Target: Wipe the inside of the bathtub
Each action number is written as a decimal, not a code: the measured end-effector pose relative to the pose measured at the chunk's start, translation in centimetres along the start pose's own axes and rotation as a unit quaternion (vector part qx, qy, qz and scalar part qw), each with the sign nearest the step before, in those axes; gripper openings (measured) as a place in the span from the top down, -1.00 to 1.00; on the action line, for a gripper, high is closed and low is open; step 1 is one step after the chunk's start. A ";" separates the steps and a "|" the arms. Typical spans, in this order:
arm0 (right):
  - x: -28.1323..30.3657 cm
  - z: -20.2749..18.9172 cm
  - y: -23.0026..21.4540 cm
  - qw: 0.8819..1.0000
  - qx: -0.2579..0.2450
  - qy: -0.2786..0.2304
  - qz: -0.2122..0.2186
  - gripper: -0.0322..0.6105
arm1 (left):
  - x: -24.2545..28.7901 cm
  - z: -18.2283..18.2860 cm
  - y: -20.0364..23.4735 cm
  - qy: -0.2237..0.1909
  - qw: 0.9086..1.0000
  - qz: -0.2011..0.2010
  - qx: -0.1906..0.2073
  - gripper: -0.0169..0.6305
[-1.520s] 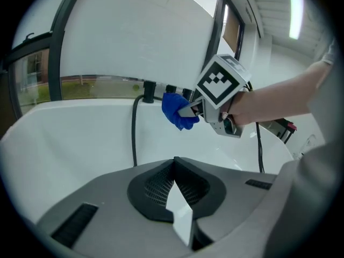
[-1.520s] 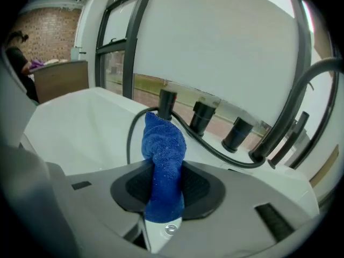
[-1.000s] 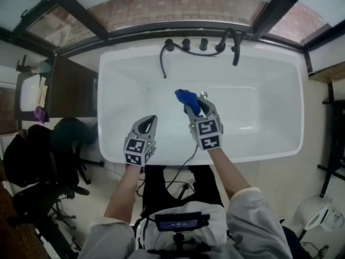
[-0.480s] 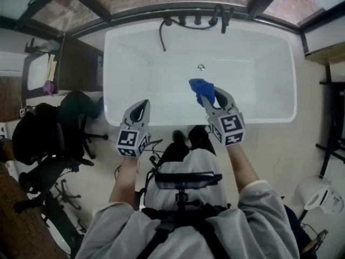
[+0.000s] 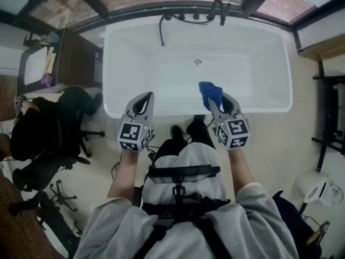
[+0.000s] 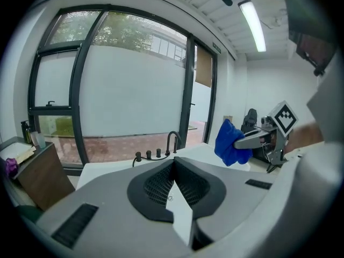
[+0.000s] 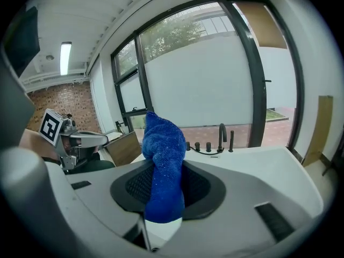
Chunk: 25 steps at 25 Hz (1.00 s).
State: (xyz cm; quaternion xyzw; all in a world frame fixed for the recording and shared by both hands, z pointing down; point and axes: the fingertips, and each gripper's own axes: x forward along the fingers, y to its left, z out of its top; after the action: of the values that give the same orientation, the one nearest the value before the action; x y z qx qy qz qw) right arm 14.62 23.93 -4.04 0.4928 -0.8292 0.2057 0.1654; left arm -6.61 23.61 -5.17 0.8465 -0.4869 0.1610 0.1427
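Observation:
The white bathtub (image 5: 110, 63) lies ahead of me, with a drain (image 5: 198, 62) in its floor and dark taps (image 5: 195, 16) on its far rim. My right gripper (image 5: 214, 97) hangs over the near rim, shut on a blue cloth (image 5: 209, 92) that sticks up past its tips. The right gripper view shows the blue cloth (image 7: 163, 165) pinched between the jaws. My left gripper (image 5: 144, 97) is at the near rim further left, shut with nothing in it. The left gripper view looks along the left gripper (image 6: 173, 164) and shows the blue cloth (image 6: 229, 143) to its right.
A dark office chair (image 5: 51, 128) and a dark cabinet (image 5: 73, 55) stand left of the tub. Cables (image 5: 153, 147) lie on the floor at the person's feet. A window wall with black frames (image 6: 188, 90) runs behind the tub. A dark rack (image 5: 329, 112) stands at the right.
Both grippers have drawn back from over the tub's inside to its near rim. The blue cloth has stayed in the right gripper, and the tub now lies farther off.

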 end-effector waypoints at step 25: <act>-8.8 -2.5 -12.3 1.000 -0.013 0.021 -0.004 0.51 | -0.6 0.5 -10.7 -0.007 0.998 0.053 -0.023 0.94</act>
State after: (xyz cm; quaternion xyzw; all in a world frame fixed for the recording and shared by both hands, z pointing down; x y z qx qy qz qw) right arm 29.76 26.48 -3.86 0.4892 -0.8262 0.2047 0.1902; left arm 2.51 29.11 -6.79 0.8172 -0.5357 0.1507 0.1501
